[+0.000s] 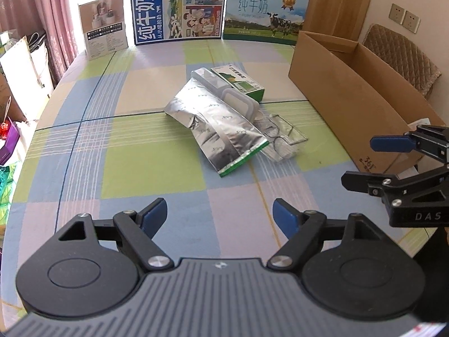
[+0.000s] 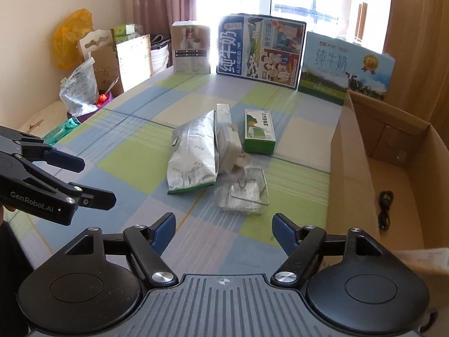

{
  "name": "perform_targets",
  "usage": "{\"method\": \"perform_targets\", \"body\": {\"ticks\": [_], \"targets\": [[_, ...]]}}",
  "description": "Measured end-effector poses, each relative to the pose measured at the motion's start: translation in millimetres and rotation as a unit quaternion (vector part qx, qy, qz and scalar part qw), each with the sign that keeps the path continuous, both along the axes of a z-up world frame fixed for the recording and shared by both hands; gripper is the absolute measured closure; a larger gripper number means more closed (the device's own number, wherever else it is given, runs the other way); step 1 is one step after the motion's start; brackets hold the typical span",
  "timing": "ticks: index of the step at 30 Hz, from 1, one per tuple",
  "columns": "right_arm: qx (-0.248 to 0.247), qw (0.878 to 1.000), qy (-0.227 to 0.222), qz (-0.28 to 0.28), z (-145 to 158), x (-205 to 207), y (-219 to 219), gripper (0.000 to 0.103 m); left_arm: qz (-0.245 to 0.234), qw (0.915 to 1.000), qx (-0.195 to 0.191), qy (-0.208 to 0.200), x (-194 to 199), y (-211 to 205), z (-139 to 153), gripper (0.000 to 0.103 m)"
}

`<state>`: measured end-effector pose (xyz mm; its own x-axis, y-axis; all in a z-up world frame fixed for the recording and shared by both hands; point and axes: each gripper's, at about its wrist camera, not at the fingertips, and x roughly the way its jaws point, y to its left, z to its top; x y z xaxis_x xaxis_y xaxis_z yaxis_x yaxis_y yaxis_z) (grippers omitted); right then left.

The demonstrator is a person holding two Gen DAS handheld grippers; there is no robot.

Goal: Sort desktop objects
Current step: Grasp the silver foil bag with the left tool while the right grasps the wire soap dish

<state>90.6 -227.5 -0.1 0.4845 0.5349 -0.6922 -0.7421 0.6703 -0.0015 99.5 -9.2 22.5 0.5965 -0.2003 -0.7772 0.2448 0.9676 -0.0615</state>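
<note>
Foil bag (image 1: 213,129) lying flat, long axis toward green box (image 1: 238,81), both tools (image 1: 220,219) (image 2: 223,230) apart, empty

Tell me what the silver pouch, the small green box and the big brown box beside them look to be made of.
Crinkled silver pouch: looks like metallised foil film, shiny, with sharp creases and glints. Small green-and-white box: apparently printed paperboard, smooth, with crisp folded edges. Large open brown box: corrugated cardboard by the look of it, matte, with raw cut edges and bent flaps.

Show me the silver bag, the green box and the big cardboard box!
Silver bag (image 2: 193,154): right wrist view, middle of its foil face.
Green box (image 2: 258,130): right wrist view, its printed top.
Cardboard box (image 1: 336,90): left wrist view, near side wall.
</note>
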Motion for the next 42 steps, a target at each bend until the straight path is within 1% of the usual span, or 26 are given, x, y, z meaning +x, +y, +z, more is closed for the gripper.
{"method": "perform_targets", "body": {"ticks": [8,13,20,26,29,30,34,37,42], "targets": [[-0.008,1.0,0.008,0.0,-16,33,20,0.025,0.004,0.9999,0.007,0.006,32,5,-8,0.023],[-0.016,0.999,0.028,-0.004,-35,56,29,0.025,0.01,0.9999,0.004,0.008,56,7,-14,0.023],[-0.024,0.998,0.049,-0.019,-55,83,36,0.025,0.009,0.9998,0.009,0.015,86,9,-28,0.023],[-0.022,0.998,0.062,-0.017,-65,96,39,0.025,0.011,0.9997,-0.004,0.021,105,8,-36,0.023],[-0.018,0.998,0.065,-0.014,-67,98,41,0.026,0.011,0.9997,-0.008,0.021,115,4,-38,0.021],[-0.018,0.998,0.066,-0.013,-67,99,41,0.027,0.01,0.9997,-0.01,0.021,119,3,-38,0.02],[-0.027,0.998,0.062,-0.008,-70,98,44,0.048,0.008,0.9992,-0.028,0.026,134,-2,-41,0.019],[-0.03,0.998,0.058,-0.011,-69,97,41,0.052,0.005,0.999,-0.033,0.03,147,-9,-45,0.018],[-0.033,0.998,0.056,-0.021,-68,92,33,0.052,0.004,0.9978,-0.049,0.045,166,-22,-54,0.017]]}}
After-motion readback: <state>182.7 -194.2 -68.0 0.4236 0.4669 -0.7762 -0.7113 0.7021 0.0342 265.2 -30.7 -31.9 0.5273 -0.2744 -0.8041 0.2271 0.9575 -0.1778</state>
